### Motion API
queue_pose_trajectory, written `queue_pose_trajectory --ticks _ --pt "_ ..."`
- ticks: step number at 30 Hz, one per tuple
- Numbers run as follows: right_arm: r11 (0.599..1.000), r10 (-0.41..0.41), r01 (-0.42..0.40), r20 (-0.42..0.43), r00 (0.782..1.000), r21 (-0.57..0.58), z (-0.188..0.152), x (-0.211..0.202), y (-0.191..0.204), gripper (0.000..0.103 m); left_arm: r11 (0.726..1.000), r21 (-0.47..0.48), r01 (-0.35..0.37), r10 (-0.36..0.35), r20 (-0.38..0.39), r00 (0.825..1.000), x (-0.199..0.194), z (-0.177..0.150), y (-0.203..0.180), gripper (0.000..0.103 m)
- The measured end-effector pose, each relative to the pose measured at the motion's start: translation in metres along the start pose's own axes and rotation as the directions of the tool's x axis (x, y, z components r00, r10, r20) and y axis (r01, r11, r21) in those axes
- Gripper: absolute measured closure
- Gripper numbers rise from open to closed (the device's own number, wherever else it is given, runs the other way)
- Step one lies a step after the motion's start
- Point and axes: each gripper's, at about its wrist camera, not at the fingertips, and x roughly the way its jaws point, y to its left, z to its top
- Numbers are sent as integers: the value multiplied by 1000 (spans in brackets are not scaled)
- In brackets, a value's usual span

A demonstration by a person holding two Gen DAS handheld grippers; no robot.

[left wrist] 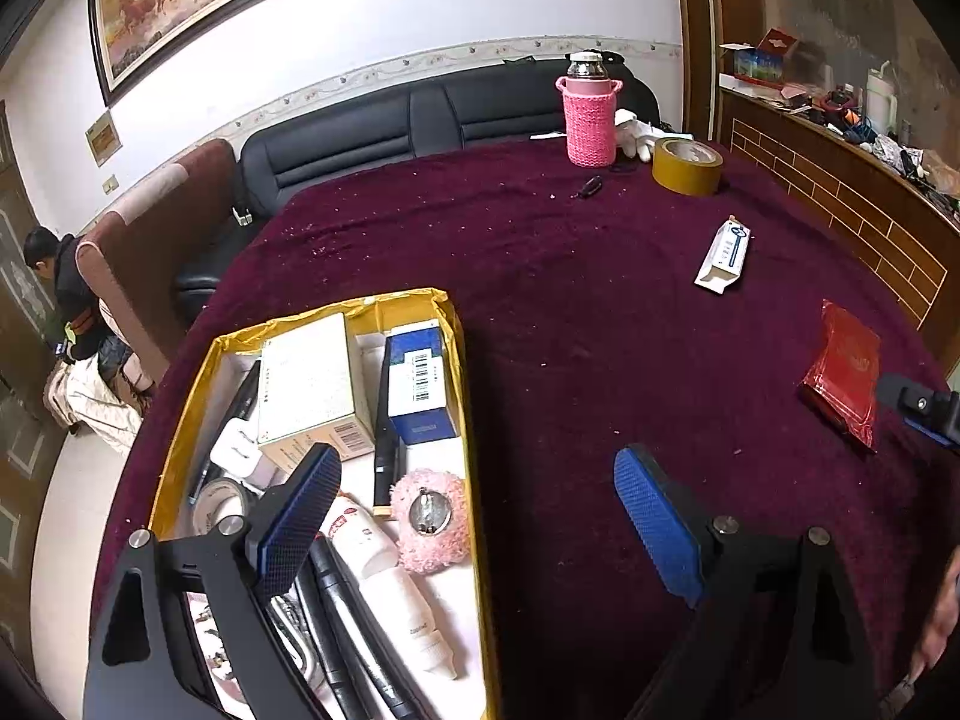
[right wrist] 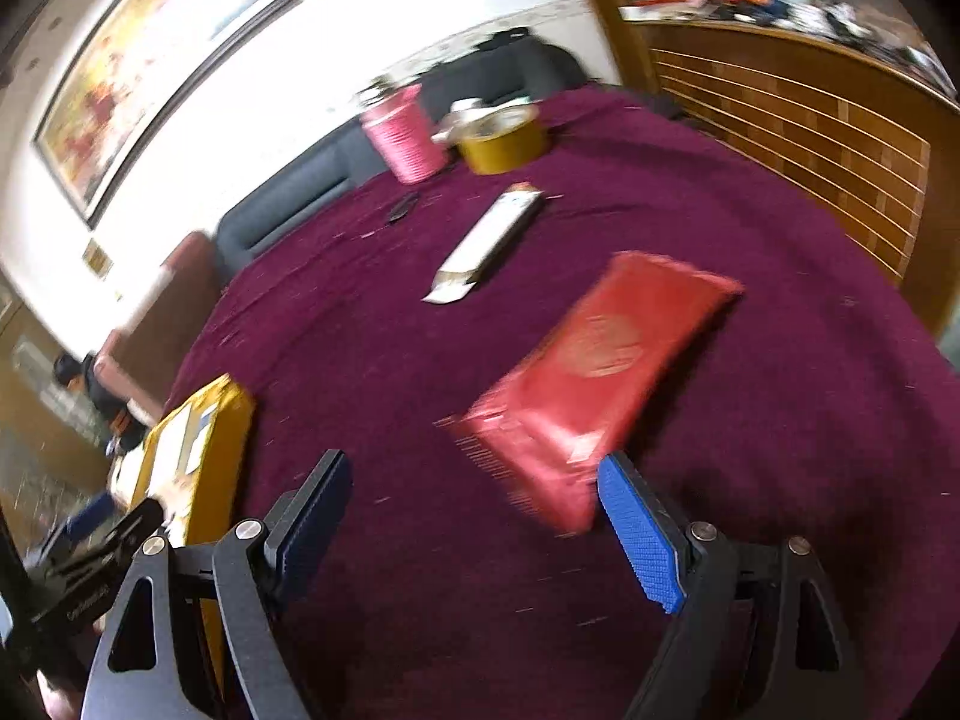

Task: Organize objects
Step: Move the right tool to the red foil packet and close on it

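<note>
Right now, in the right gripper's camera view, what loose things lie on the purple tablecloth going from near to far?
Red foil packet → long white carton → yellow tape roll, with the pink knitted bottle cover beside it at the far edge.

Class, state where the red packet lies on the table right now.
The red packet lies flat on the purple cloth, just ahead of the open right gripper, with the white carton beyond it; the left wrist view shows it far right.

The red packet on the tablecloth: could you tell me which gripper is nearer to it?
Right. The right gripper hangs open just short of the red packet. The left gripper is open over the edge of the yellow box, with the packet far off to its right.
</note>
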Motion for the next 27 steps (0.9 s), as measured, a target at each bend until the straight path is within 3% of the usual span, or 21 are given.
queue_pose_trajectory --ticks 9,17,21,24,27 --pt "982 -39 56 -94 995 182 8 14 -55 15 997 -8 74 -74 -25 997 11 -2 -3 11" --pt "967 -59 92 -142 988 237 36 43 -53 13 994 -62 91 -92 -22 995 11 -4 11 11" --pt "971 -122 148 -144 982 189 51 64 -34 11 993 -74 92 -93 -8 996 7 -3 17 11" --pt "964 -237 252 -146 960 90 57 82 -14 10 994 -62 93 -93 -6 996 5 -2 16 11" --pt "952 -305 307 -156 939 -16 55 97 0 11 995 -44 94 -95 -11 995 4 0 11 11"
